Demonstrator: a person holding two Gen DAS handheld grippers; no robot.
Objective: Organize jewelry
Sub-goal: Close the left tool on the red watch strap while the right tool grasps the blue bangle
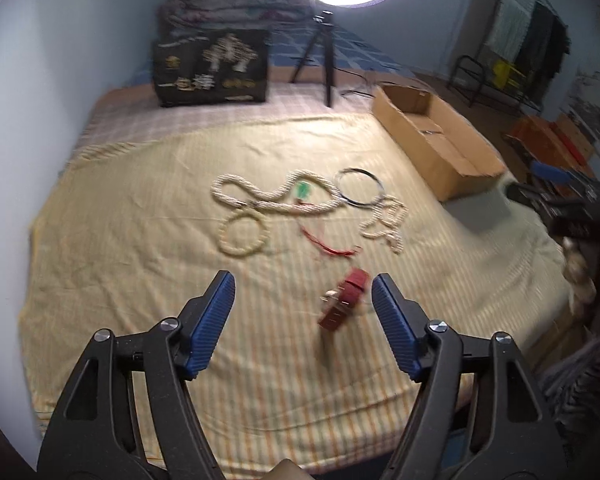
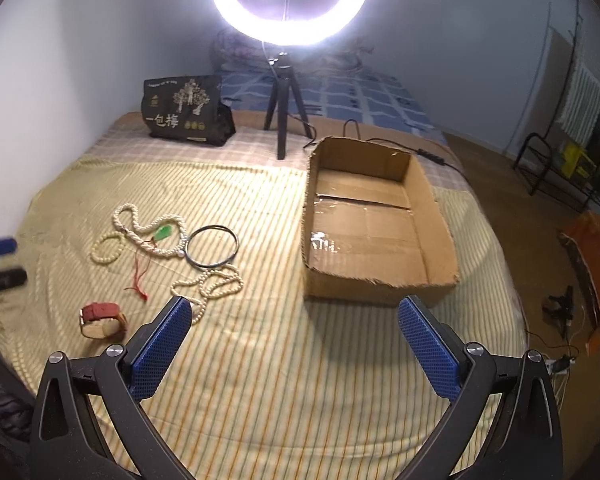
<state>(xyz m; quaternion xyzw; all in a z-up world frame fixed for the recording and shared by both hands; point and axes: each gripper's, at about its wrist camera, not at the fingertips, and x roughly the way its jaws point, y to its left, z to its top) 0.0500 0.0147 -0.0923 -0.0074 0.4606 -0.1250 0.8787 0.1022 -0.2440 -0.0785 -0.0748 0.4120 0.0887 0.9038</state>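
Left gripper (image 1: 303,293): fingers spread, empty, above striped bedspread (image 1: 140,240). Red-strap watch (image 1: 344,298) lies between its fingertips, not yet touched. Right gripper (image 2: 295,320): spread, empty, near bead strand (image 2: 208,284). Suggested: lower straight, pinch the strap across its width, avoid snagging fabric. Cardboard box (image 2: 440,220) beyond: nothing visible inside. Pearl necklace (image 1: 268,196), bangle (image 1: 359,186) still on bed.
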